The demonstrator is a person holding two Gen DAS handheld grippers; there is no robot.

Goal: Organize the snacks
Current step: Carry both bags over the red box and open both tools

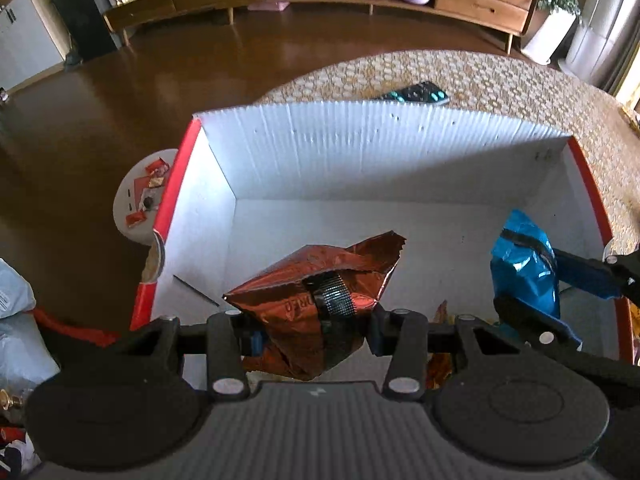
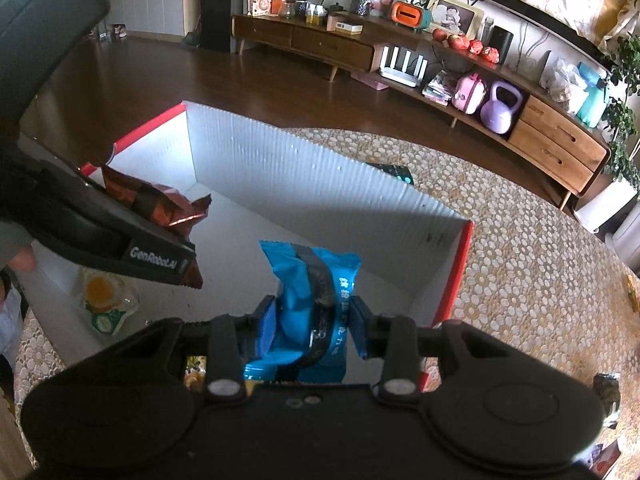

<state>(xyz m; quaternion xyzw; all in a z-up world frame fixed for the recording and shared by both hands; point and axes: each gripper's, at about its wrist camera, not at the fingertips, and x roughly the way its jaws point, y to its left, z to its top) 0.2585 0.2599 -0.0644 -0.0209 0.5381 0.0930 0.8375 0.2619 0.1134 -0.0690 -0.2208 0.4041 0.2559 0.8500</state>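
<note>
A living room with a dark wood floor and a long low sideboard (image 2: 400, 60) lies behind a table (image 2: 520, 280) spread with a patterned cloth. On it, straight ahead of both claws, stands an open box (image 1: 360, 152) with white corrugated walls and red edges.

The left claw (image 1: 308, 320) is clamped on a red packet (image 1: 288, 300), its pads pressing the crumpled foil from both sides, and hangs over the box's near half. The right claw (image 2: 310, 320) is clamped on a blue packet (image 2: 296, 280) the same way, to the right of the left one and over the box's right part. Both packets hang inside the box's walls but above its floor.

A yellow-and-green packet (image 2: 106, 304) already lies on the box floor, below and left of the right claw, under the left one. More wrappers show at the near wall, too hidden to name.

The packets look light, soft and crinkly: the foil dents under the pads and bends round them. The film is probably slick, so a hold across the puffed middle, as now, seems safer than a pinch at a sealed edge. The contents may crush if squeezed hard.

A remote (image 1: 416, 94) lies on the cloth beyond the far wall. Left of the left claw, off the table, a small round white stool (image 1: 136, 200) carries red wrappers.
</note>
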